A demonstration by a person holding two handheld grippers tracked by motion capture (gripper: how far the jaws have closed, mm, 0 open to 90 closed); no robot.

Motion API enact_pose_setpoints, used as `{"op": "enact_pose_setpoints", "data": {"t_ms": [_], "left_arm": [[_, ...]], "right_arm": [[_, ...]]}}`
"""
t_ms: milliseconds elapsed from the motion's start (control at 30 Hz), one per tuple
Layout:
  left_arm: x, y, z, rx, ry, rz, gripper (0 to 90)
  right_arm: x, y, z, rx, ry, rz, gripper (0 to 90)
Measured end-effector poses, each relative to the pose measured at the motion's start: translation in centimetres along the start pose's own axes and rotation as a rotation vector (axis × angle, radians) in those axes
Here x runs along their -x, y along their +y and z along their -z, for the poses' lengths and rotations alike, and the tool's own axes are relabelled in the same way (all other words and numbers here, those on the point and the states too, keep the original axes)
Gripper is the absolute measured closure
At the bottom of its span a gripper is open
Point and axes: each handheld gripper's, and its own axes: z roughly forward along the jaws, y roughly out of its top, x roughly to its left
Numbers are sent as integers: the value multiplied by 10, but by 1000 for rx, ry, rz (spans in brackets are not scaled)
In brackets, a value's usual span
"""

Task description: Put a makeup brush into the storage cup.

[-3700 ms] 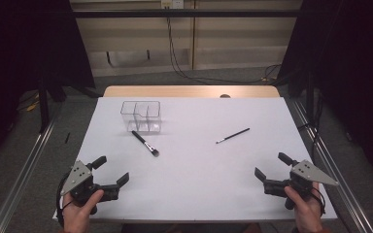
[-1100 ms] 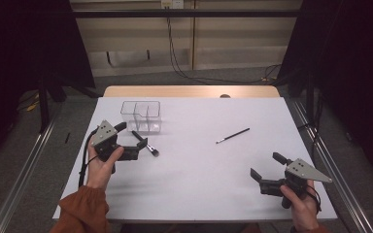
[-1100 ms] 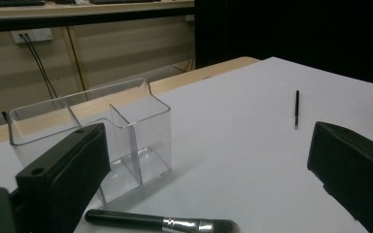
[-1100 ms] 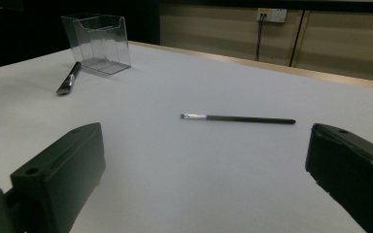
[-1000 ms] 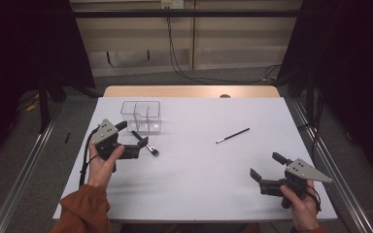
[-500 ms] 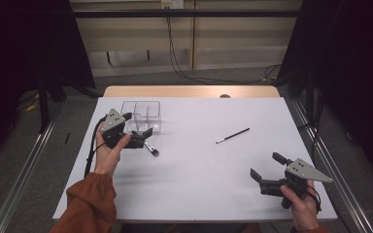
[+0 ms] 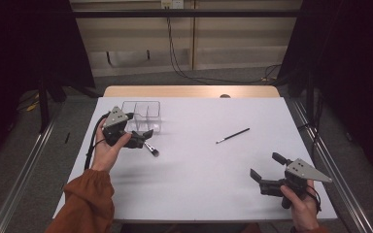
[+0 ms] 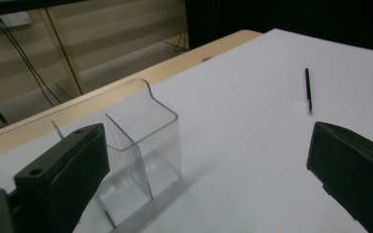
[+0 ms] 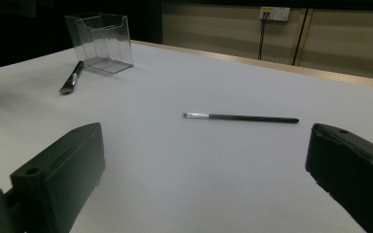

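Since the earliest picture the left hand-held gripper (image 7: 141, 137) has travelled from the near left corner of the bench (image 7: 209, 189) up to the thick brush (image 7: 151, 150) and the clear box (image 7: 143, 115), creeping a little closer to the box over the last half second, while the right hand-held gripper (image 7: 268, 171) has hardly shifted from its place near the front right corner. The left one now hovers with its jaws wide apart, gripping nothing; in the left gripper view the clear box (image 8: 126, 150) sits just behind the left jaw and bare bench shows between the two. Whether a jaw touches the brush cannot be told. The right one also stands wide open and empty, low over the bench. The thick brush lies flat on the bench just in front of the box, its dark handle pointing toward the box and its bristle end toward the person; the right gripper view shows the thick brush (image 9: 72, 77) beside the clear box (image 9: 99, 42). A thin brush (image 7: 232, 136) lies flat well apart, toward the middle right.
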Motion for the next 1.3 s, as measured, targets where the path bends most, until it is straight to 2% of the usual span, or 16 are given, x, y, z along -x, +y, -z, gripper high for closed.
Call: {"op": "enact_pose_setpoints", "data": {"t_ms": [300,367,400,433,467,567,600,733,767,800,900,1067,1100,1200,1267,1300], "left_arm": [[0,13,-4,-100,-36,-34,22],[-2,14,-4,-153,-39,-53,23],[-2,14,-4,-153,-39,-53,23],[-3,13,-4,-187,-54,-51,24],[-3,13,-4,-187,-54,-51,26],[-4,12,-8,-263,-81,-60,30],[-3,12,-9,-270,-82,-55,31],[-4,15,-11,-315,-84,-95,30],[-4,16,-12,-355,-95,-125,33],[-3,16,-13,-361,-96,-110,34],[-5,17,-16,-415,-109,-135,36],[-6,16,-20,-453,-116,-138,37],[-7,16,-22,-487,-137,-151,37],[-7,14,-25,-512,-146,-155,46],[-10,14,-27,-550,-173,-168,52],[-10,13,-29,-546,-177,-150,52]], "right_arm": [[0,0,0,-1,1,1,2],[0,0,0,-2,1,-3,2],[0,0,0,-2,1,-3,2],[0,0,0,-2,1,-2,2],[0,0,0,-2,1,-5,1],[0,0,-1,-8,4,-8,1],[0,0,-1,-8,3,-10,1],[0,0,-1,-9,6,-6,1],[0,0,-1,-9,7,-6,1],[0,0,-1,-10,7,-6,1],[0,-1,-1,-10,9,-6,1],[0,-1,-1,-12,13,-3,1],[0,-1,-1,-13,14,-4,1],[-1,-1,-1,-13,15,-5,1],[-1,-1,-1,-15,18,-2,1],[-1,-1,-1,-16,18,-1,1]]}}
